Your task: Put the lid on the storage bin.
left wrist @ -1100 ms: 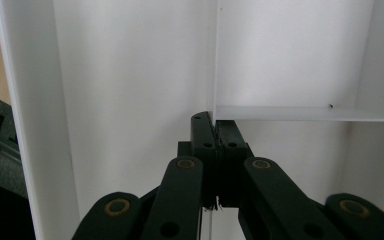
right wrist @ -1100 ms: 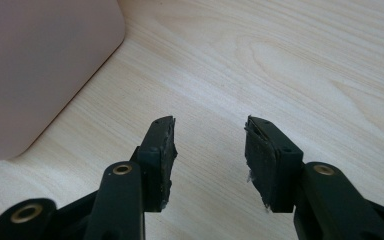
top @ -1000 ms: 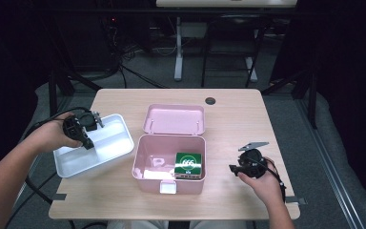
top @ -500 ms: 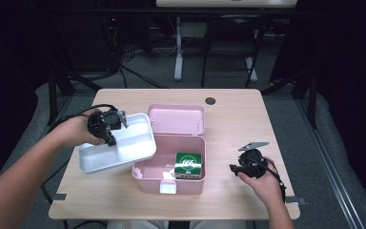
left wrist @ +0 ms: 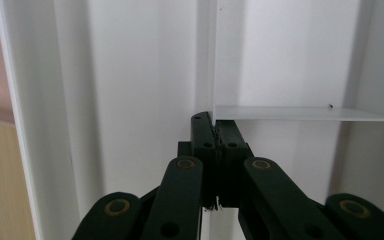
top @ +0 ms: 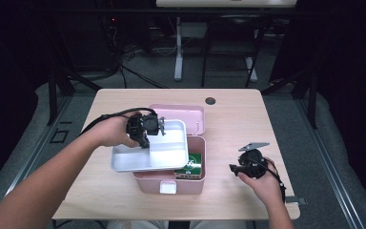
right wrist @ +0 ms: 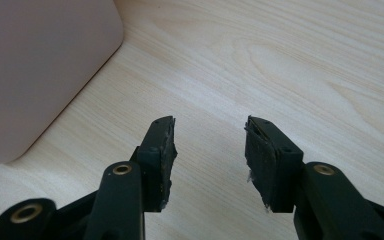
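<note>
The left hand-held gripper (top: 148, 128) is clamped on the divider of the white tray (top: 164, 155) — held over the open pink box (top: 193, 183). The right hand-held gripper (right wrist: 209, 150) rests on the bench (top: 238, 114), jaws apart — holding nothing.

White plastic tray (top: 164, 152), shallow, rectangular, split by thin inner dividers into compartments. Held above the open pink box (top: 171, 180), roughly level, overlapping its left half. Pinched at one divider wall (left wrist: 260, 113), near the far left edge.
</note>
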`<state>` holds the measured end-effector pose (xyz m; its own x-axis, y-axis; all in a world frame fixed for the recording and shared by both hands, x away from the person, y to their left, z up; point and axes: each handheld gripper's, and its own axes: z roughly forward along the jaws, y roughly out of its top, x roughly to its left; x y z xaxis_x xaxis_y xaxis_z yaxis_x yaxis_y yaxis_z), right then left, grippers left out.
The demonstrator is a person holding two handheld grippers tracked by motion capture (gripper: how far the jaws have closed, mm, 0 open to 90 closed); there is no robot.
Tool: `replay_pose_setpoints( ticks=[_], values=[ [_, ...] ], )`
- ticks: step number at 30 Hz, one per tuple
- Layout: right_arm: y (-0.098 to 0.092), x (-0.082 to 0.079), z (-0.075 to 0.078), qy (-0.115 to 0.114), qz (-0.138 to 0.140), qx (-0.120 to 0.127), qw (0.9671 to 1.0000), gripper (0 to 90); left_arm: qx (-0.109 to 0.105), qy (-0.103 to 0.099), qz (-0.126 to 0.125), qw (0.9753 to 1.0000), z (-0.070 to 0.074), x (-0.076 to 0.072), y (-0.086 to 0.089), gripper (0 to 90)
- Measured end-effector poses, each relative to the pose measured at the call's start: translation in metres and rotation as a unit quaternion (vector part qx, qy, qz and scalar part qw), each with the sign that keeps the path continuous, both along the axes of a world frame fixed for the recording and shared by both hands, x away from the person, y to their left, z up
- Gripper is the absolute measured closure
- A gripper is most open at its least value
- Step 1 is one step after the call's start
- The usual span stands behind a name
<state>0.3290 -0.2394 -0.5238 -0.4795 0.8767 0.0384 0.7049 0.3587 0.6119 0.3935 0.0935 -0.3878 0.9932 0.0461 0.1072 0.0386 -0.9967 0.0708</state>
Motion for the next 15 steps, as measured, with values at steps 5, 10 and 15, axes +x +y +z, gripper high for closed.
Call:
replay_pose_setpoints(
  ticks=[5,10,15],
  values=[
    [-0.001,0.000,0.000,0.000,-0.001,0.000,1.0000,54.2,-0.006,-0.001,-0.024,0.9997,0.000,-0.003,-0.024,89.3],
    [-0.002,0.000,0.000,-0.001,-0.001,0.001,1.0000,54.1,-0.009,-0.002,-0.042,0.9991,-0.005,-0.006,-0.040,89.3],
    [-0.003,0.000,0.000,-0.001,-0.002,0.003,1.0000,54.1,-0.007,0.000,-0.049,0.9988,-0.010,-0.007,-0.045,89.3]
  ],
)
